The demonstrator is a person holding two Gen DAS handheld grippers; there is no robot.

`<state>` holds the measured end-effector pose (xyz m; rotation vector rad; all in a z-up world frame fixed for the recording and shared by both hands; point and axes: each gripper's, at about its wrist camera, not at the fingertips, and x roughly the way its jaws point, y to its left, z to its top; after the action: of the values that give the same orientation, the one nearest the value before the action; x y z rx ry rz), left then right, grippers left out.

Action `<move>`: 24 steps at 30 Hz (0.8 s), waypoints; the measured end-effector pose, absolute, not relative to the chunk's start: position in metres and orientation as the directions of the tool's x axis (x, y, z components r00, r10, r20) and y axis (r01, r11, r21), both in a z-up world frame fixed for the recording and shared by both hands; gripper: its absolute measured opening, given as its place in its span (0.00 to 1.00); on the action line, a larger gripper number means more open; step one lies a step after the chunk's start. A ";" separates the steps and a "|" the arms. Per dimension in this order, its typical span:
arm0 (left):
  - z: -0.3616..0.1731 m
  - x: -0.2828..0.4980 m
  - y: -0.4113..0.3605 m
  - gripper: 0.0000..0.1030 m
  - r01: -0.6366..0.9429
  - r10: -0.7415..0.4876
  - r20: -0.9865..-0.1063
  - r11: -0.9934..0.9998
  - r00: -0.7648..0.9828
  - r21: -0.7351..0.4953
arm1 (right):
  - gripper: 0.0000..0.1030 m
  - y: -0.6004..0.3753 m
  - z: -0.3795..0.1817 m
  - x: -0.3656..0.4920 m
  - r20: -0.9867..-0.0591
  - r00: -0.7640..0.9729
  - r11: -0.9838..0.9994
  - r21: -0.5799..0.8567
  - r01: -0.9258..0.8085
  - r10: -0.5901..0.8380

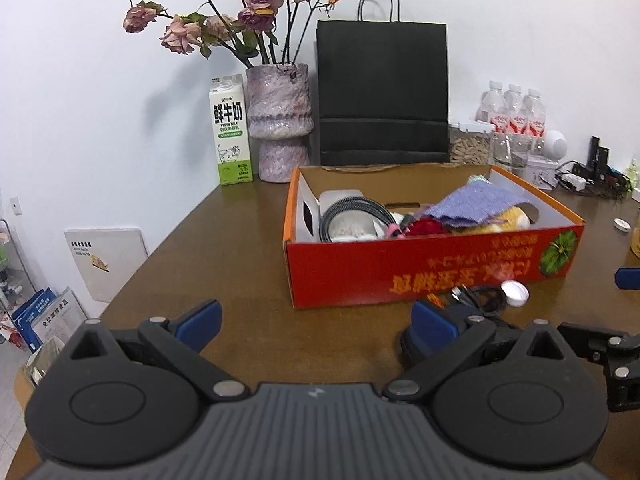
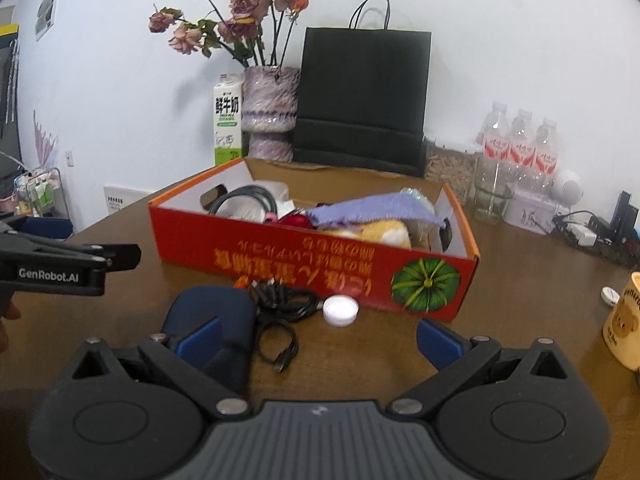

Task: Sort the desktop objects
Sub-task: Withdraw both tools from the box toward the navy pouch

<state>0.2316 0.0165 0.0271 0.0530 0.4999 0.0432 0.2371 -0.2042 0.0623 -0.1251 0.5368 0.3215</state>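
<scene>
A red cardboard box (image 1: 432, 272) (image 2: 304, 264) sits on the brown table and holds a belt (image 1: 352, 212), a purple cloth (image 1: 476, 204) (image 2: 372, 208), a yellow plush and other items. In front of it lie a black cable (image 2: 280, 308) (image 1: 484, 298), a white round cap (image 2: 340, 310) (image 1: 514, 292) and a dark blue object (image 2: 224, 320). My left gripper (image 1: 316, 320) is open and empty, left of these. My right gripper (image 2: 316, 336) is open and empty, its left finger by the blue object.
At the back stand a milk carton (image 1: 232, 132), a vase of dried roses (image 1: 280, 120), a black paper bag (image 1: 382, 92), water bottles (image 2: 520, 144) and jars. A yellow mug (image 2: 626, 324) stands at the right. The left table edge drops to the floor.
</scene>
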 end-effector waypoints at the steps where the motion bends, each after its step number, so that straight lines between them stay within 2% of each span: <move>1: 0.026 0.228 0.016 1.00 -0.026 0.051 -0.481 0.998 0.875 0.060 | 1.00 -0.205 0.061 0.234 -0.522 0.809 0.942 -0.032 -0.335 0.270; 24: 0.020 0.199 0.027 1.00 -0.035 0.057 -0.509 0.998 0.859 0.054 | 1.00 -0.192 0.052 0.209 -0.558 0.777 0.932 -0.019 -0.363 0.291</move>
<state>0.1994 0.0274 0.0196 0.0433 0.5355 0.0482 0.2089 -0.1918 0.0524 -0.1279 0.5813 0.3545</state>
